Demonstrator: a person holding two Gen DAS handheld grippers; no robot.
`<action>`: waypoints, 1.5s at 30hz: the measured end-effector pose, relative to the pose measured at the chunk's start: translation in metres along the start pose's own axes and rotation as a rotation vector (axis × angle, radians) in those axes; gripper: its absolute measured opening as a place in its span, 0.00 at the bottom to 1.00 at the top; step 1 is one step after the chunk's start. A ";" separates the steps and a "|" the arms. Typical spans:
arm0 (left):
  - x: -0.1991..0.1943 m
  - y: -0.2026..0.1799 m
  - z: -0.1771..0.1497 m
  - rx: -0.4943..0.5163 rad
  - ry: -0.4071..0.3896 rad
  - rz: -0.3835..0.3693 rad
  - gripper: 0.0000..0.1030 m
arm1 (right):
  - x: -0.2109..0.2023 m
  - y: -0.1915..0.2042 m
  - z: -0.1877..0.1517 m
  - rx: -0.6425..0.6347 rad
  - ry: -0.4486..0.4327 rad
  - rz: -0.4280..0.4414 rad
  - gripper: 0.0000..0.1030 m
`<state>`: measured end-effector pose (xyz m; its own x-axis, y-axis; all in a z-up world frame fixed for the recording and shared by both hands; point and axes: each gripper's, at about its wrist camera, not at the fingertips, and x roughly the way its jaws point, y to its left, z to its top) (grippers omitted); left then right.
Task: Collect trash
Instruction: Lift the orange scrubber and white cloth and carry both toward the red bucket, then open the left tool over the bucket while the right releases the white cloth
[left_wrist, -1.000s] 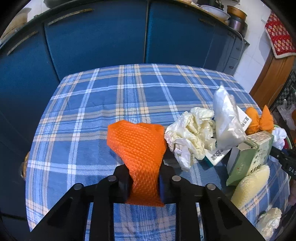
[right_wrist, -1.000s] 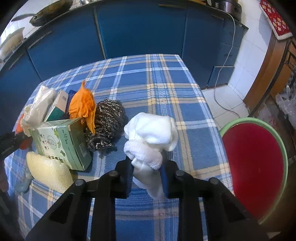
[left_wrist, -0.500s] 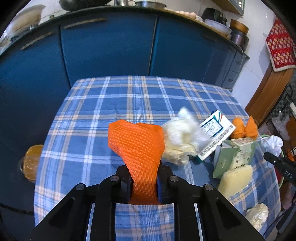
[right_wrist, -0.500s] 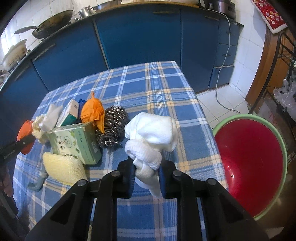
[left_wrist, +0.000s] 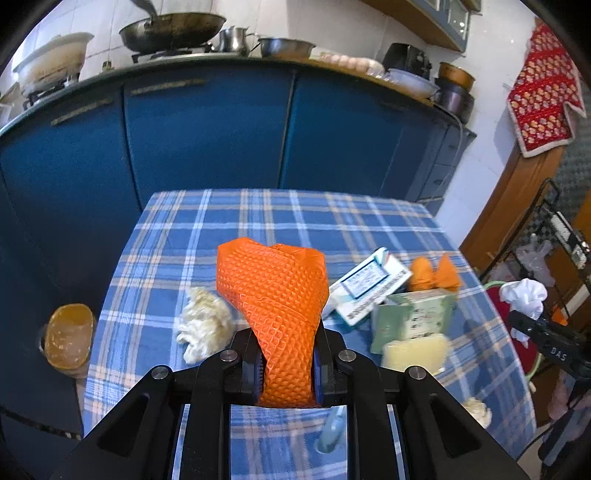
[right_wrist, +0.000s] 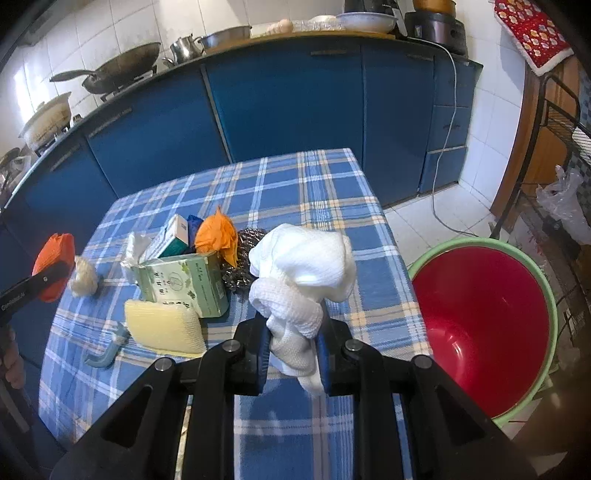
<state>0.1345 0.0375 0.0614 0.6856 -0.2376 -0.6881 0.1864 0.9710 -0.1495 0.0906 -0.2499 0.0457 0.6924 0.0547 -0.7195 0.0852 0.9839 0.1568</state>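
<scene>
Tablecloth (right_wrist: 325, 192), blue plaid; blue cabinets (right_wrist: 280, 107) behind. Clutter near table's front-left corner: box (right_wrist: 184, 284), sponge (right_wrist: 164, 326), scourer (right_wrist: 242, 264). Far half bare. Bucket (right_wrist: 484, 325) beside right edge. Left gripper (left_wrist: 286, 363) clamps orange cloth (left_wrist: 275, 295); right gripper (right_wrist: 293, 349) clamps white rag (right_wrist: 303, 273).

Left gripper (left_wrist: 287, 363) clamped on orange textured cloth (left_wrist: 275, 295), above blue plaid tablecloth (left_wrist: 207, 236), crumpled cream paper wad (left_wrist: 203, 325) beside it, green tissue box (left_wrist: 413, 317), yellow sponge (left_wrist: 415, 352)
</scene>
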 end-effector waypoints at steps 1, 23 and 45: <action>-0.003 -0.003 0.000 0.004 -0.005 -0.006 0.19 | -0.004 -0.001 -0.001 0.000 -0.006 0.001 0.23; -0.001 -0.137 0.015 0.154 0.015 -0.203 0.19 | -0.039 -0.094 -0.014 0.140 -0.051 -0.065 0.23; 0.091 -0.324 -0.022 0.367 0.245 -0.426 0.19 | -0.020 -0.194 -0.056 0.327 0.020 -0.145 0.23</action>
<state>0.1215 -0.2982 0.0315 0.3236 -0.5479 -0.7715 0.6689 0.7091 -0.2231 0.0196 -0.4324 -0.0084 0.6423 -0.0754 -0.7627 0.4091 0.8753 0.2580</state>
